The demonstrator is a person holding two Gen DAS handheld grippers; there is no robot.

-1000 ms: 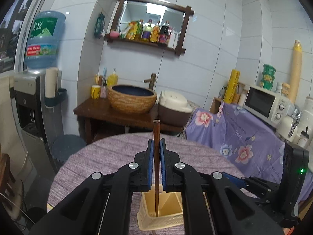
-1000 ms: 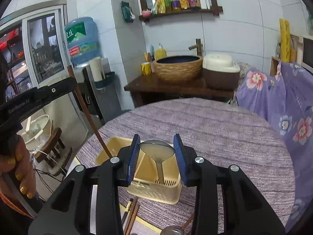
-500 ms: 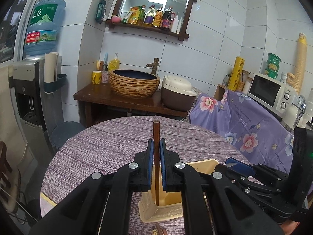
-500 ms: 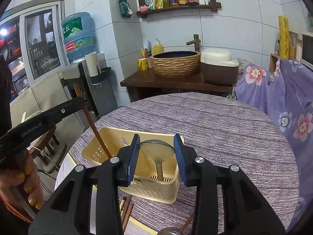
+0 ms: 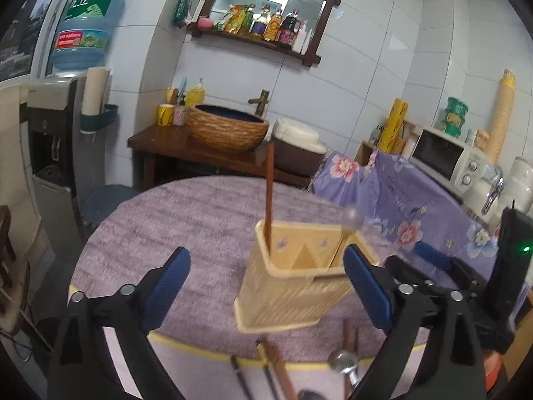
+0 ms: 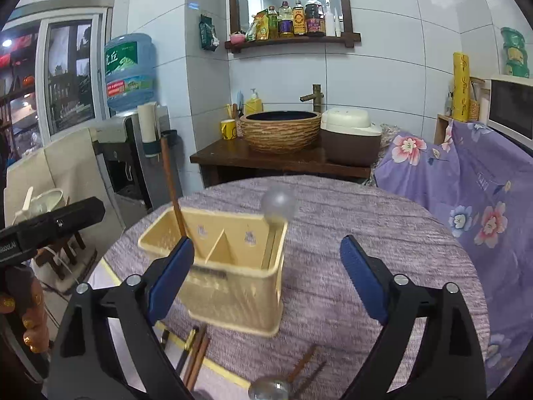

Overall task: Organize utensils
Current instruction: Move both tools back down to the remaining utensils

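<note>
A cream plastic utensil holder [image 5: 293, 286] [image 6: 233, 276] stands on the purple-clothed round table [image 5: 186, 230] [image 6: 359, 266]. A brown chopstick [image 5: 269, 196] [image 6: 170, 183] stands in its left compartment. A metal spoon [image 5: 352, 218] [image 6: 277, 204], bowl up and blurred, stands in its right compartment. My left gripper [image 5: 266, 283] is open and empty in front of the holder. My right gripper [image 6: 266, 276] is open and empty, also in front of the holder.
Loose chopsticks [image 6: 196, 355] [image 5: 276, 366] and another spoon [image 6: 268, 390] [image 5: 343, 360] lie on the table's near edge. Behind the table stand a wooden stand with a woven basin [image 6: 281, 130], a water dispenser [image 5: 56, 140] and a floral-covered counter [image 6: 483, 193] with a microwave [image 5: 446, 160].
Both grippers have opened and pulled back. The left has let go of the chopstick and the right has let go of the spoon; both now stand in the holder.
</note>
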